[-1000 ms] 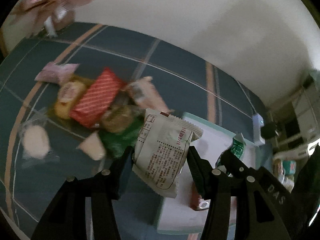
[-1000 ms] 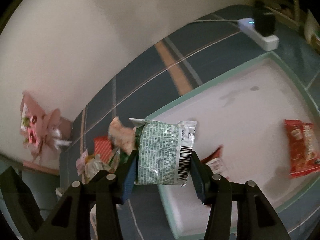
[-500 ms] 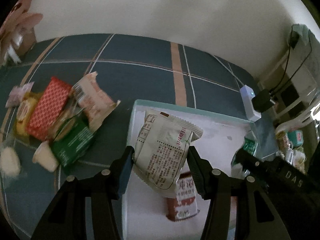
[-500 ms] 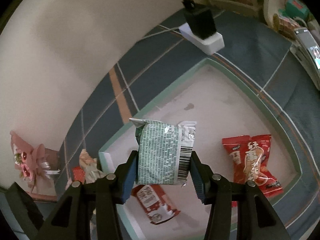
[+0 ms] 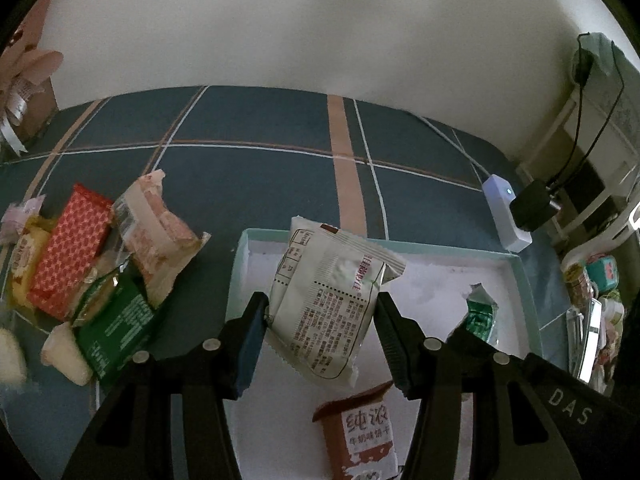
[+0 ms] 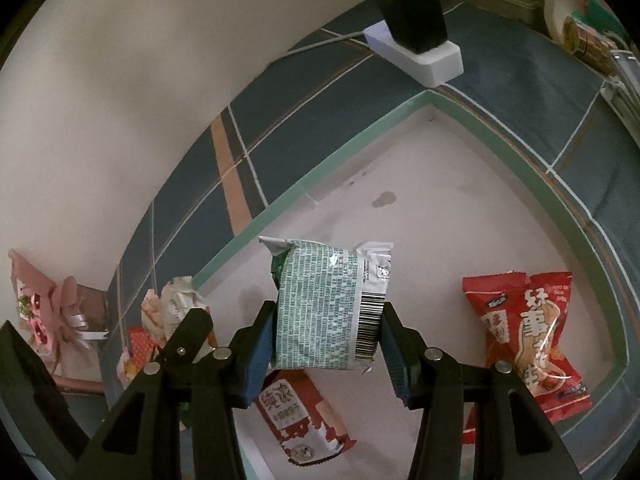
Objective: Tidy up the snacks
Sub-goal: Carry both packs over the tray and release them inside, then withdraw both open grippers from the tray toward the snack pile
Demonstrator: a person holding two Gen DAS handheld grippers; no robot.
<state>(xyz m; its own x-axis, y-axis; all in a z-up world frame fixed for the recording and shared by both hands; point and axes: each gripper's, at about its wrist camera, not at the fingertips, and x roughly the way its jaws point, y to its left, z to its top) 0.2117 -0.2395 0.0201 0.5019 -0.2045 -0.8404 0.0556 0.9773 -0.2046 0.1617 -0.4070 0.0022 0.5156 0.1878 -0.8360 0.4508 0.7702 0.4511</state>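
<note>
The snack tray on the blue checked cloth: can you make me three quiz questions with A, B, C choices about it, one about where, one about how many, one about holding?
1. Where is the white power strip?
A. inside the tray
B. on the cloth beyond the tray's corner
C. in a gripper

2. How many snack packets lie on the tray floor in the right wrist view?
A. two
B. five
C. none

3. What is the left gripper doing?
A. hanging open, holding nothing
B. gripping a white packet
C. gripping a red packet

Answers: B, it sits outside the rim; A, the brown-red packet and big red packet; B, both pads press it.
</note>
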